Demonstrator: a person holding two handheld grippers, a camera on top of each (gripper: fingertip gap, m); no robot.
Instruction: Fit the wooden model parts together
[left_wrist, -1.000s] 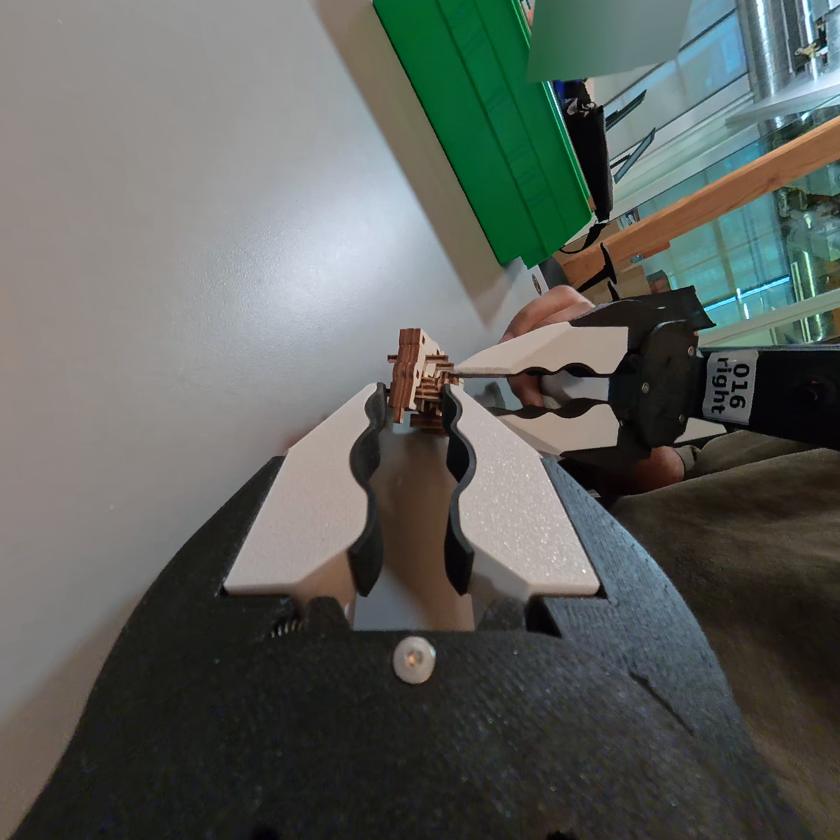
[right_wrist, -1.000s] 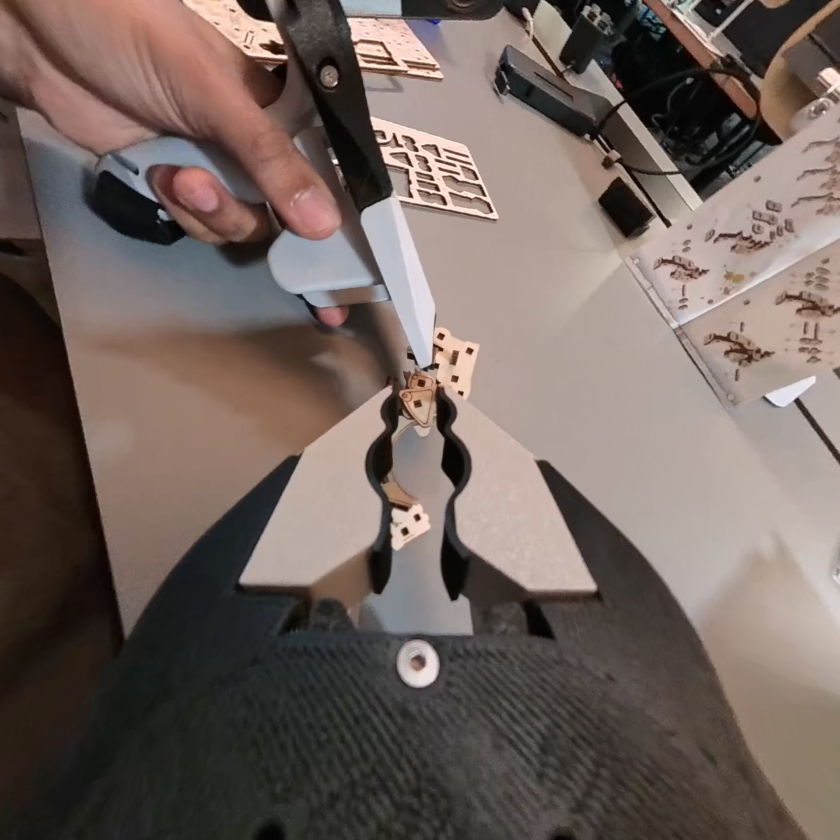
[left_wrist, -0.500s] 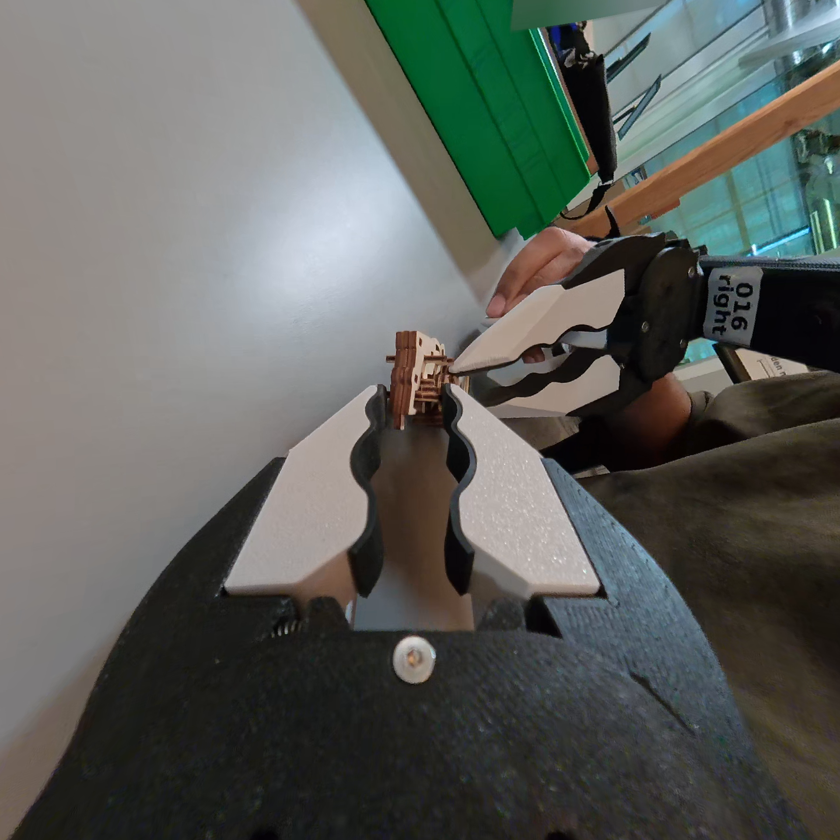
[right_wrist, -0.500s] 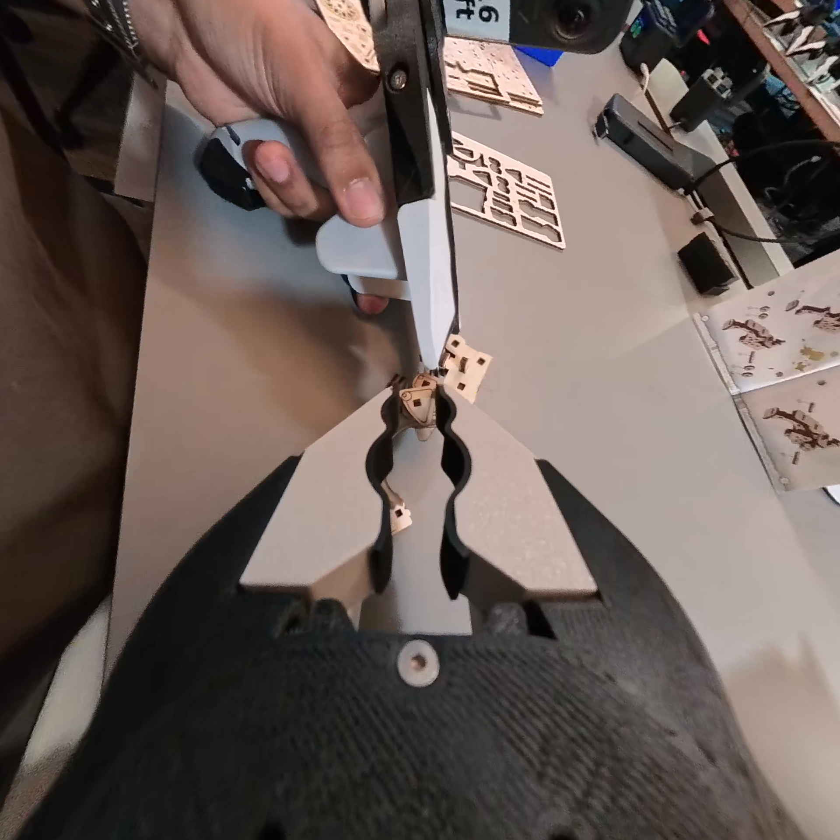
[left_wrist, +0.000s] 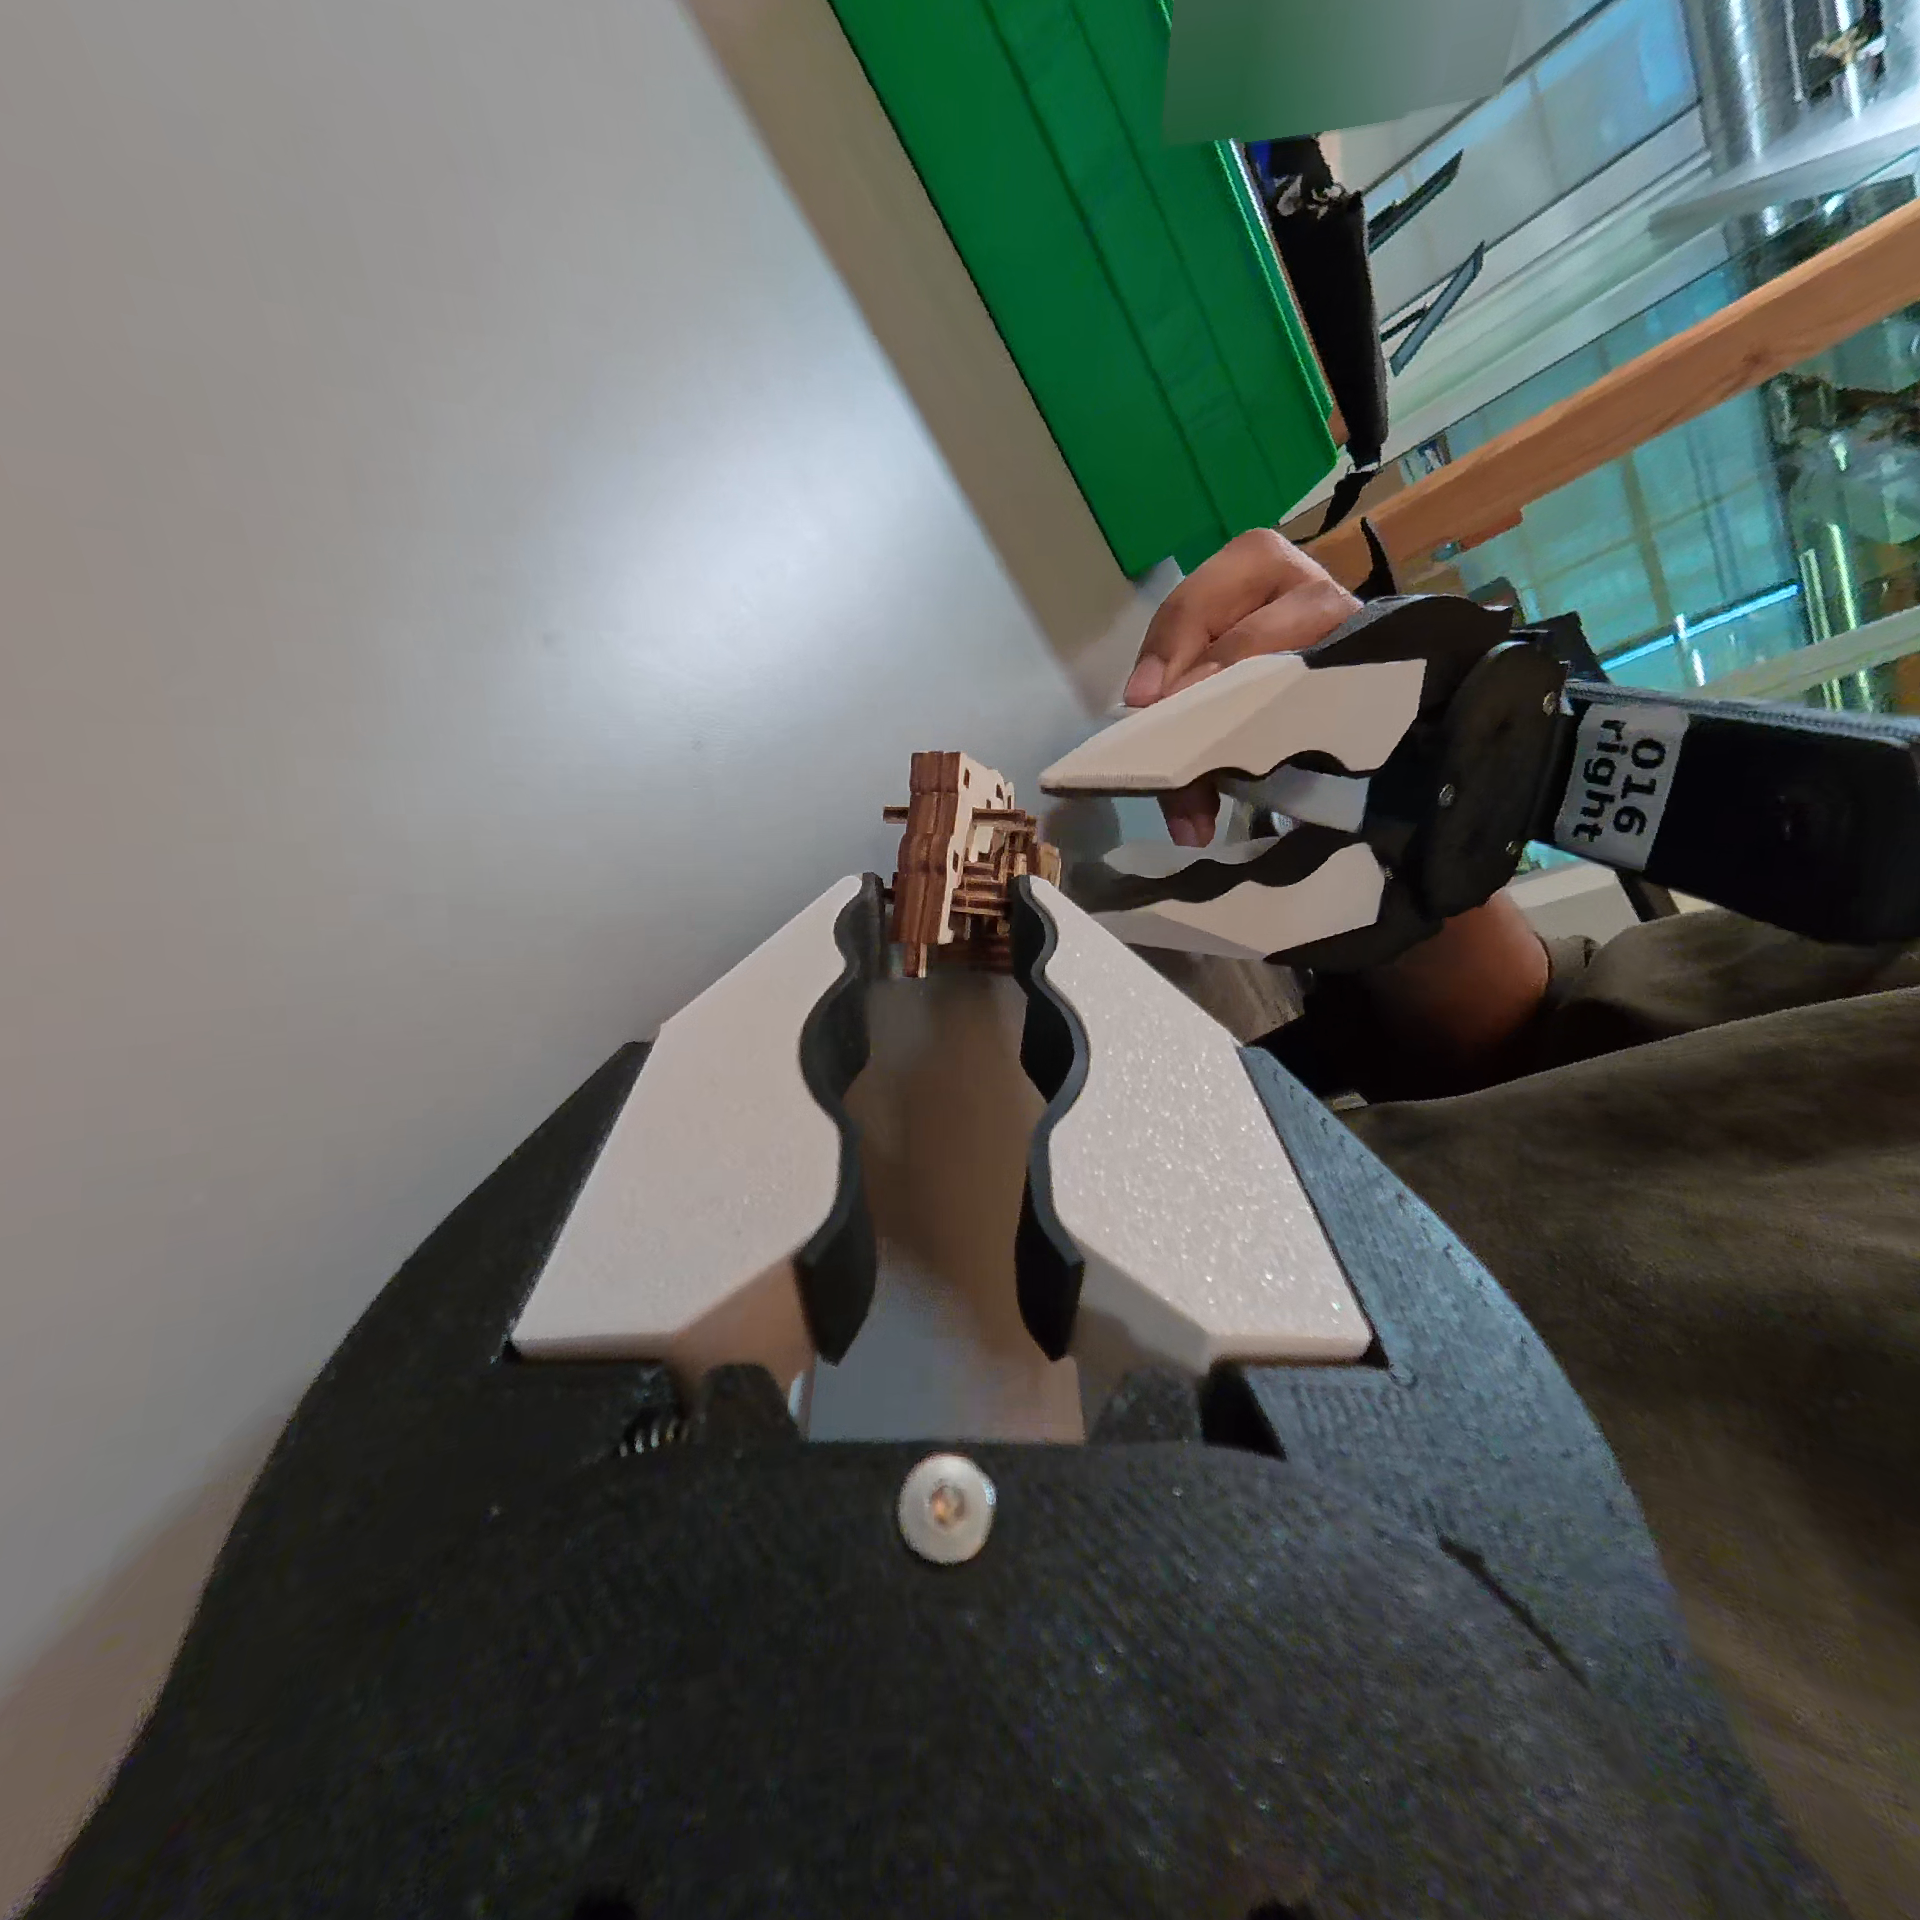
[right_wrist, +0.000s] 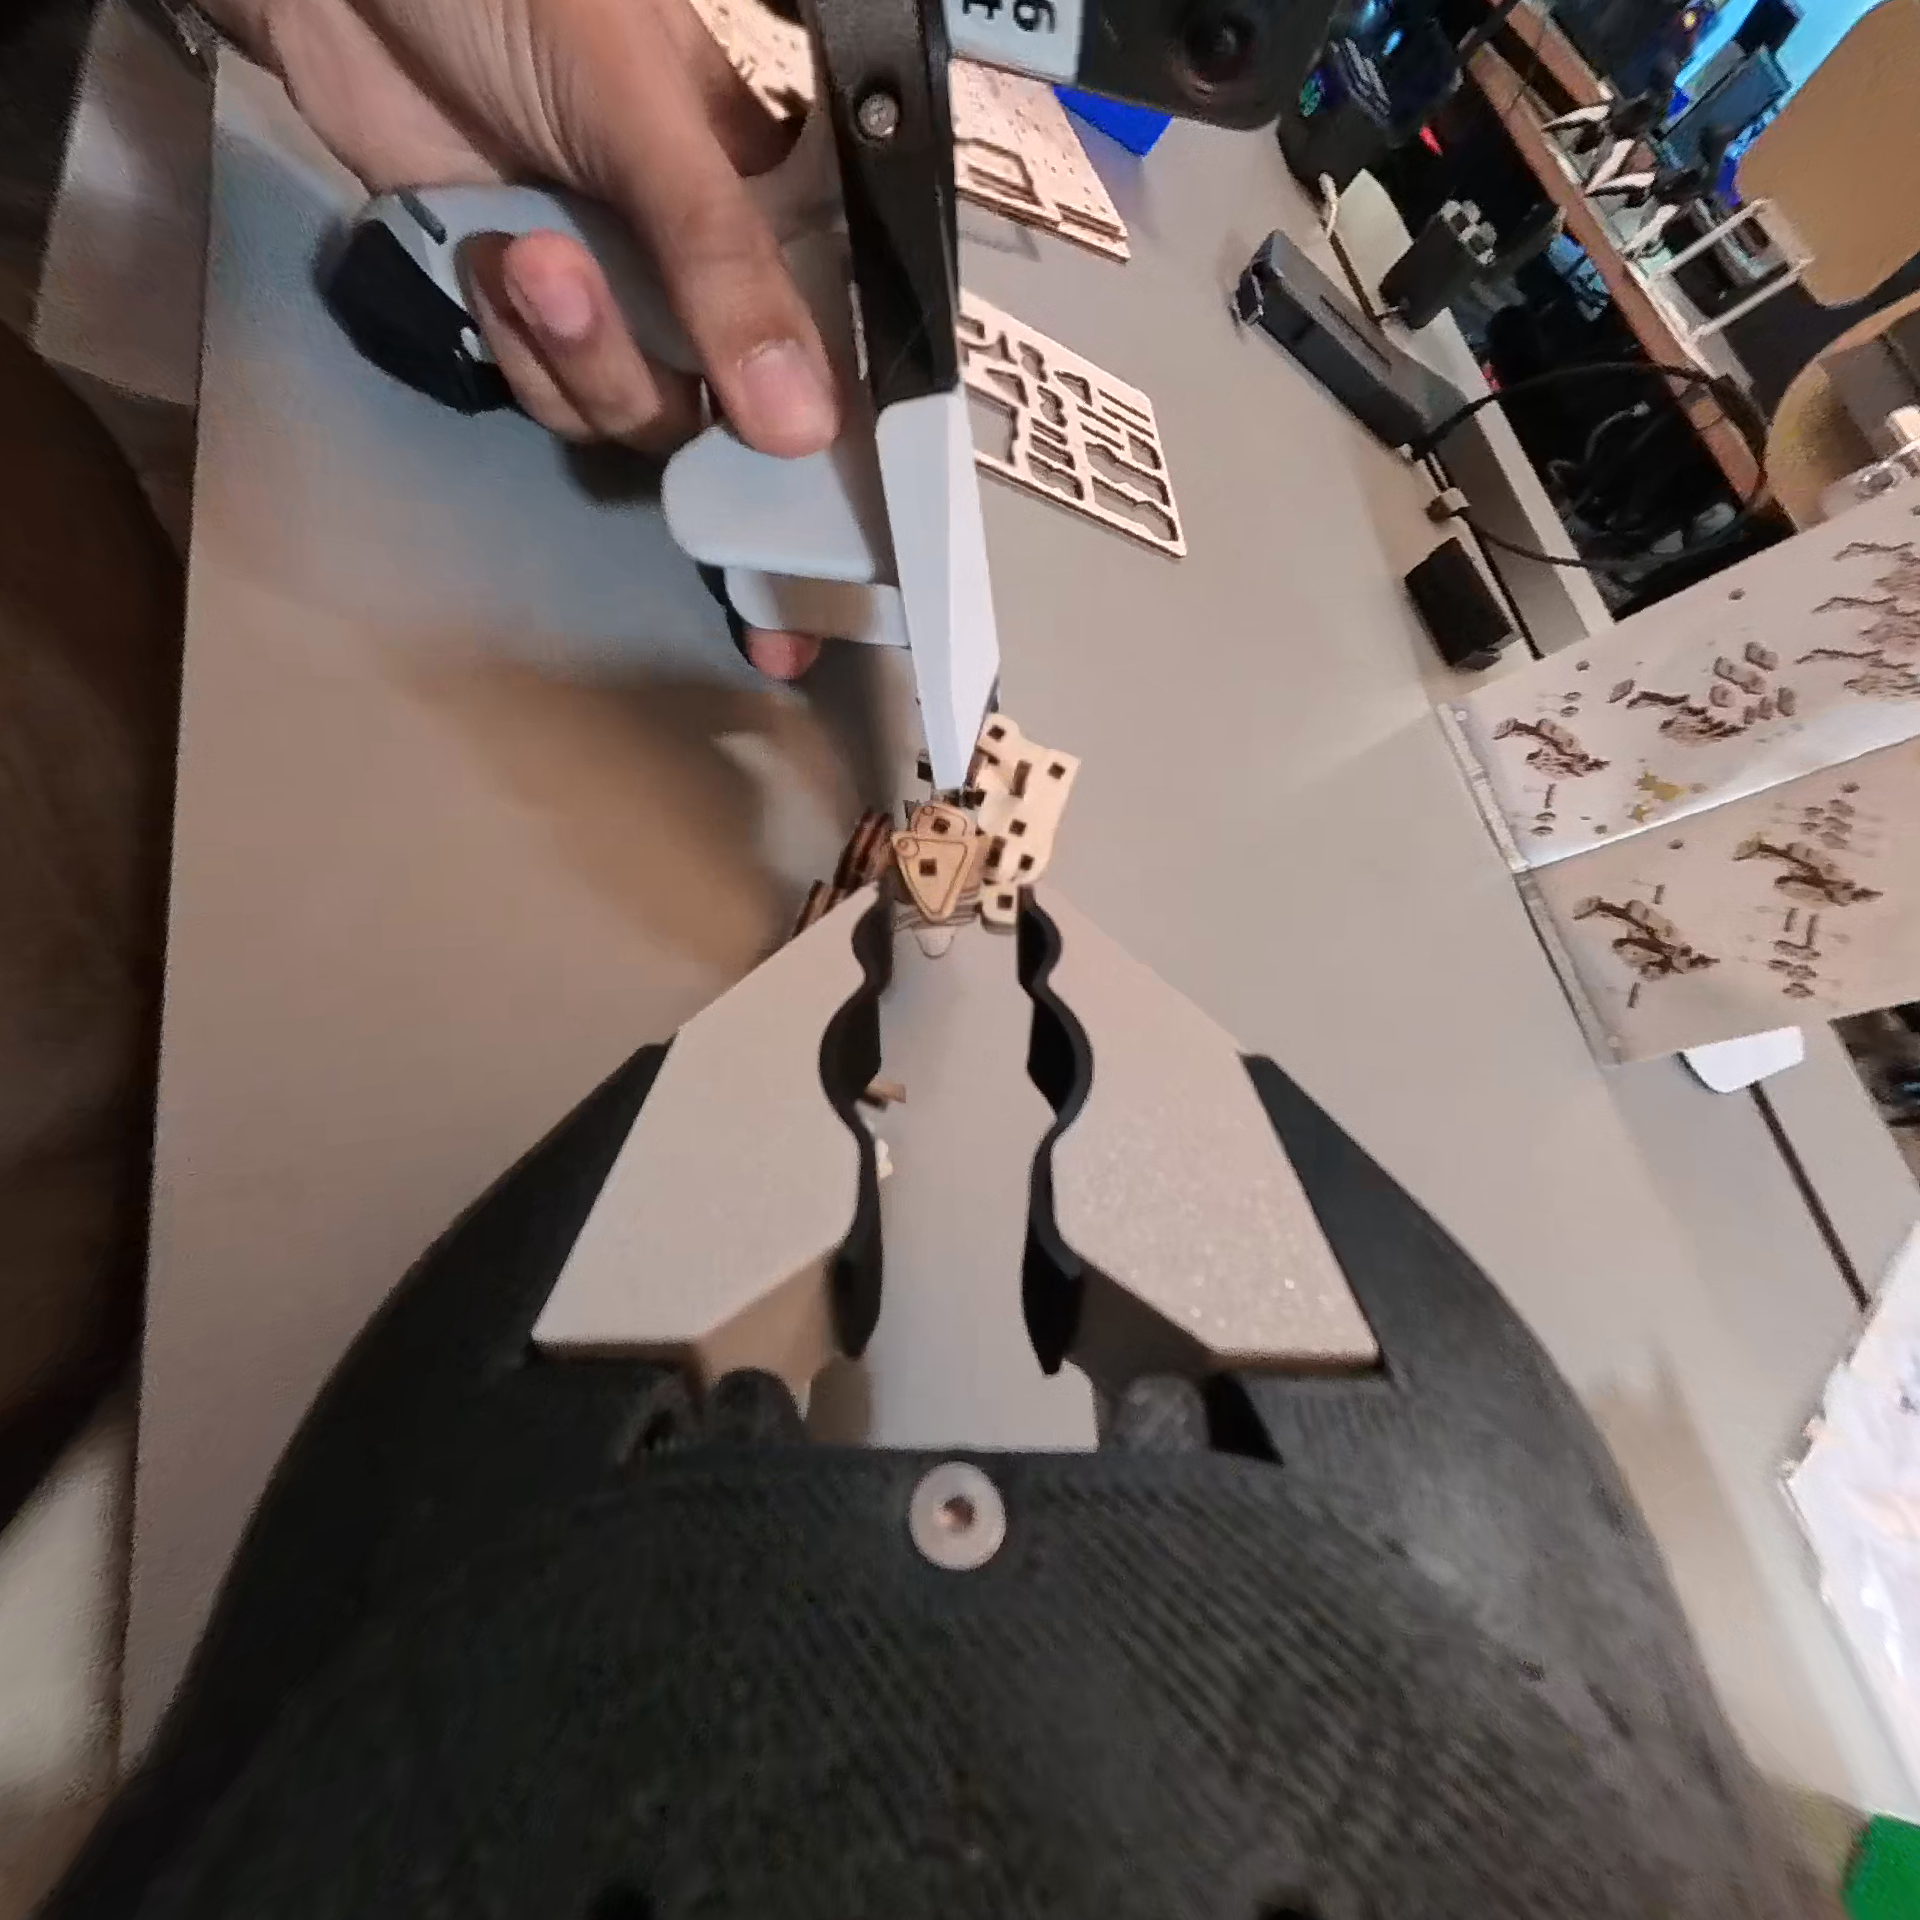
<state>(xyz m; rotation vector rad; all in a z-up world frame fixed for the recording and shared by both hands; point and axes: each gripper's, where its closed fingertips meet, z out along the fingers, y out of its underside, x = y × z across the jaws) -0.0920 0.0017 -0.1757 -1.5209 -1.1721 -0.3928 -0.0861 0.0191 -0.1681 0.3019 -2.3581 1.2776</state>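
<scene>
Nearest in the left wrist view, the left gripper (left_wrist: 948, 906), with white fingers and wavy black pads, is clamped on the small laser-cut plywood model assembly (left_wrist: 961, 862), pinching its lower edges at the very fingertips. The assembly is held in the air above the grey table (left_wrist: 364, 571), not resting on it.

It looks very light and stiff but fragile: thin sheets slotted together, with narrow tabs and a tiny peg sticking out that could probably snap or pop loose under a hard squeeze. The safest hold seems to be across the thicker stacked layers, on flat faces, leaving the slots free. It is pale tan on its faces with dark brown scorched edges. From the right wrist view it shows a shield-shaped piece with small square holes in front and a lighter perforated plate behind.

Just beyond it, the right gripper (left_wrist: 1060, 842) stands with its fingers parted and nothing between them, its tips close beside the model but apart from it.

Farther off on the table lie a pale wooden sheet with punched-out part shapes (right_wrist: 1070, 436) and printed instruction pages (right_wrist: 1714, 810). A green panel (left_wrist: 1091, 291) stands beyond the table's edge.
</scene>
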